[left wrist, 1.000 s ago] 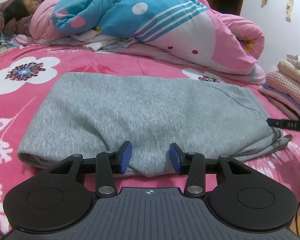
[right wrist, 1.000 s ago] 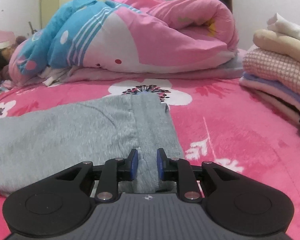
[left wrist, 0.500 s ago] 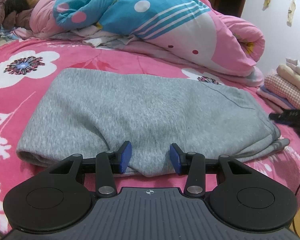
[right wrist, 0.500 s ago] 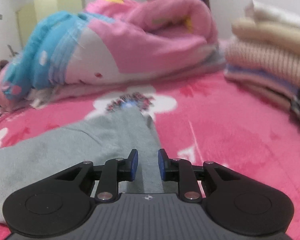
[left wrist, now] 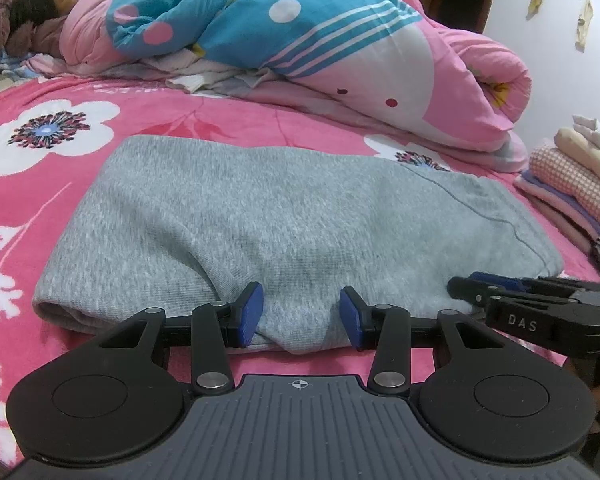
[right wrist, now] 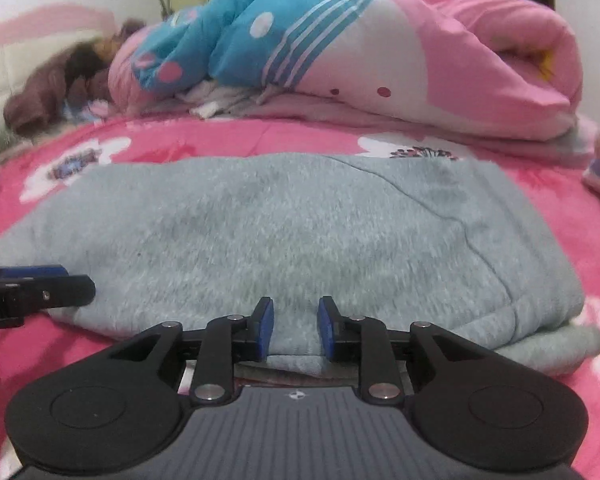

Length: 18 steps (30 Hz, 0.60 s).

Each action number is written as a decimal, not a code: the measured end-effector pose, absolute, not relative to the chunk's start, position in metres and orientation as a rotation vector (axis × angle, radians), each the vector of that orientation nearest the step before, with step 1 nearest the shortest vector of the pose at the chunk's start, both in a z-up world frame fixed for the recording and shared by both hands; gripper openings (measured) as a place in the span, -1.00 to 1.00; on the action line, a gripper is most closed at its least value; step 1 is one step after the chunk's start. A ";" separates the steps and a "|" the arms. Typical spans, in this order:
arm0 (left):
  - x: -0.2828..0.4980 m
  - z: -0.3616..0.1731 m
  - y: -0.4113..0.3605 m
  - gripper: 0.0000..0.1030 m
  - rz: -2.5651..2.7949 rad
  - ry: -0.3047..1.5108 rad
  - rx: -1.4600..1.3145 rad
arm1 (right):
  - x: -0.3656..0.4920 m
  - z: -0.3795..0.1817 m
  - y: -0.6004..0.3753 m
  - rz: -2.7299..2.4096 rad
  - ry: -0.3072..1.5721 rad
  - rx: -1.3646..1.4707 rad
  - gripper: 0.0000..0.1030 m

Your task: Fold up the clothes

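Note:
A grey garment point(left wrist: 280, 216) lies folded into a wide band on the pink flowered bed cover point(left wrist: 40, 200). My left gripper point(left wrist: 300, 314) sits at its near edge, and a bunched fold of the grey cloth fills the gap between the blue pads point(left wrist: 252, 312). My right gripper point(right wrist: 296, 328) is at the same near edge, further right. Its jaws are opening, and the edge of the garment point(right wrist: 280, 220) lies between them without being pinched. Each gripper shows in the other's view: the right gripper point(left wrist: 466, 284) at the right, the left gripper point(right wrist: 72, 280) at the left.
A rolled pink and blue quilt point(left wrist: 340, 40) lies across the back of the bed. A person point(left wrist: 40, 12) lies at the back left. A stack of folded clothes point(left wrist: 572, 176) stands at the right edge, close to the garment's right end.
My right gripper has swung left from the garment's right end to its near edge, close beside the left gripper, and its jaws stand slightly wider. The left gripper has kept still.

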<state>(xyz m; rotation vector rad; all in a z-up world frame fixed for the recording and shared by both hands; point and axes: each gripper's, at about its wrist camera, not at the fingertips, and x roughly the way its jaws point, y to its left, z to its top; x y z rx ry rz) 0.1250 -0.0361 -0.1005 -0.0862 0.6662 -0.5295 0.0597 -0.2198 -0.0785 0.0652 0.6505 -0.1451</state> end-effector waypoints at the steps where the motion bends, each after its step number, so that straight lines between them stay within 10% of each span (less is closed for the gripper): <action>1: 0.125 -0.100 -0.036 -0.17 -0.530 0.667 -0.088 | 0.062 -0.075 -0.220 -0.150 0.667 0.067 -0.48; 6: 0.126 -0.100 -0.036 -0.17 -0.529 0.673 -0.099 | 0.062 -0.050 -0.230 -0.153 0.648 0.179 -0.14; 13: 0.126 -0.100 -0.035 -0.17 -0.529 0.673 -0.097 | 0.090 -0.071 -0.229 -0.188 0.781 0.137 0.95; 18: 0.126 -0.099 -0.035 -0.17 -0.529 0.679 -0.100 | 0.091 -0.071 -0.219 -0.215 0.789 0.104 1.00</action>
